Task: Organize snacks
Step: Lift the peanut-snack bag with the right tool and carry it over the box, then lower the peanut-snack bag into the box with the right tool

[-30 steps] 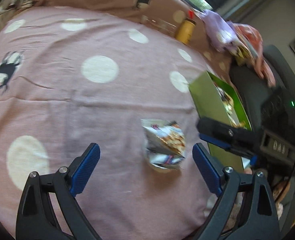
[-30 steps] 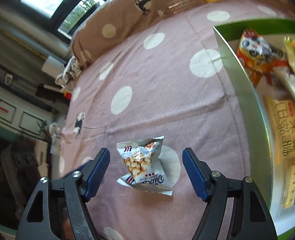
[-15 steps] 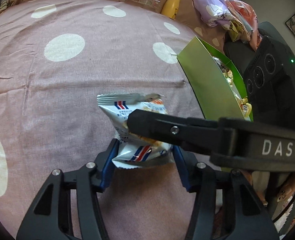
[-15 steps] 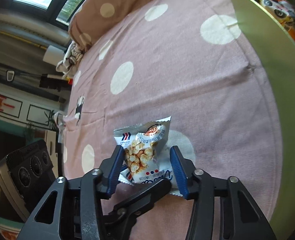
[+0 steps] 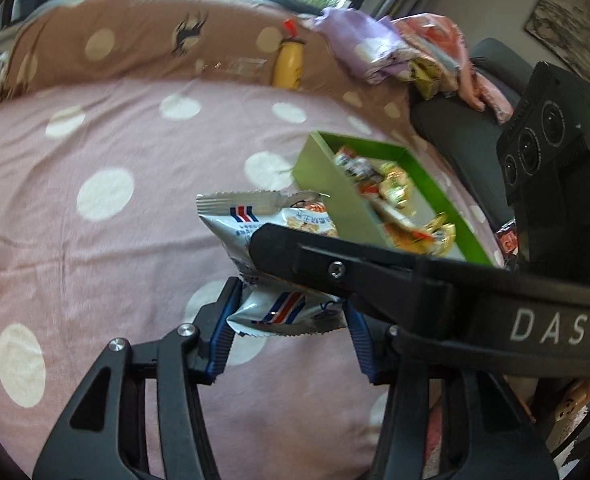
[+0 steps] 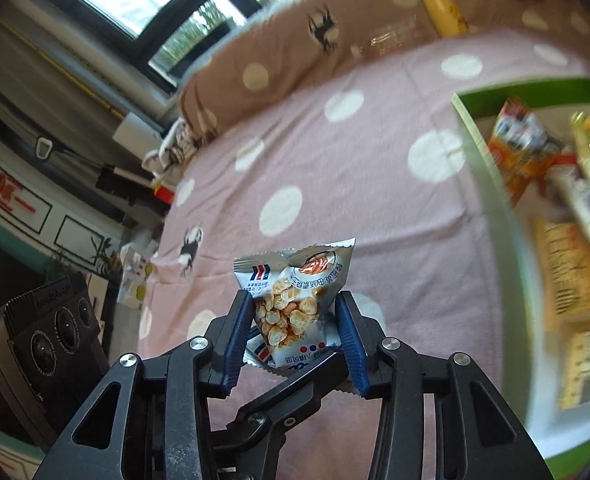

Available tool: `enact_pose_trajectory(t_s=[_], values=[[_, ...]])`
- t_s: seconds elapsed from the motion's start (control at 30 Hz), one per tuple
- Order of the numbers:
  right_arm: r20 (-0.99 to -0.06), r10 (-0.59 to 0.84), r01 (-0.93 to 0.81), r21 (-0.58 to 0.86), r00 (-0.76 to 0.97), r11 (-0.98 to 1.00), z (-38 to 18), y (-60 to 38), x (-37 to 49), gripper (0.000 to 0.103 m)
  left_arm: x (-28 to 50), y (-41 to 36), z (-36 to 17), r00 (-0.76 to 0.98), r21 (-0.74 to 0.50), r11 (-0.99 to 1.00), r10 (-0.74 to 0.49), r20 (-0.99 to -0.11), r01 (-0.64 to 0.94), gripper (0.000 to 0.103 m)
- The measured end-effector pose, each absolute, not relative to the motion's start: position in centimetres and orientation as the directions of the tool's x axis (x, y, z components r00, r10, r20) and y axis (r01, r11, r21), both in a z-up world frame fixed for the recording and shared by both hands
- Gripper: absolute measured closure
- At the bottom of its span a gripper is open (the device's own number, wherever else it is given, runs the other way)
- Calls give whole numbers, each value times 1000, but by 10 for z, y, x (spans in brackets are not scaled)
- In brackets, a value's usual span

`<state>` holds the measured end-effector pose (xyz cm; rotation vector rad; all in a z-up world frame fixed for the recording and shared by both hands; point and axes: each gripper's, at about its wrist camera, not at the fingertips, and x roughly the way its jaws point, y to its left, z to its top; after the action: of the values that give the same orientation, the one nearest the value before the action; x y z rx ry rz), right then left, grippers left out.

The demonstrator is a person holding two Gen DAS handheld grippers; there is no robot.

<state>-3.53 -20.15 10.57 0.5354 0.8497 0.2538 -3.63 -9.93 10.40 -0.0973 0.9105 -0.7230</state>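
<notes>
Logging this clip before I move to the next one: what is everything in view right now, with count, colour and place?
small silver snack packet: one, silver with red-blue stripes, clamped by both grippers above the bedspread.
green cardboard box: one, green outside, right side of the bed, holding several orange and yellow snack packs.
pink polka-dot bedspread: one, pink with white dots, under everything.
brown dotted pillow: one, brown, far edge of the bed.
yellow bottle: one, yellow with red cap, against the pillow.
purple cloth pile: one, purple and pink, far right.
left gripper: black, blue fingers, shut on the packet.
right gripper: black, blue fingers, shut on it too.
</notes>
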Motion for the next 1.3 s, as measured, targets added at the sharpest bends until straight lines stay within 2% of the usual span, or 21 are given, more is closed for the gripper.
enact_pose_trajectory(t_s=[0.2,0.43,0.73,1.3], values=[[-573,333,40,540,749,840,137,-248,-75,57,-55,-149,139,400,-329,699,-661,-634,634,52],[-560,240,151,563,793,812,139,-308,-100,57,-60,-214,146,329,-313,631,-690,-644,710,52],[-591,208,259,606,779,752,117,-356,-103,57,-54,-267,128,245,-329,599,-679,-692,730,52],[-649,226,346,630,727,695,84,-386,-95,57,-46,-296,96,165,-354,609,-632,-757,710,52]])
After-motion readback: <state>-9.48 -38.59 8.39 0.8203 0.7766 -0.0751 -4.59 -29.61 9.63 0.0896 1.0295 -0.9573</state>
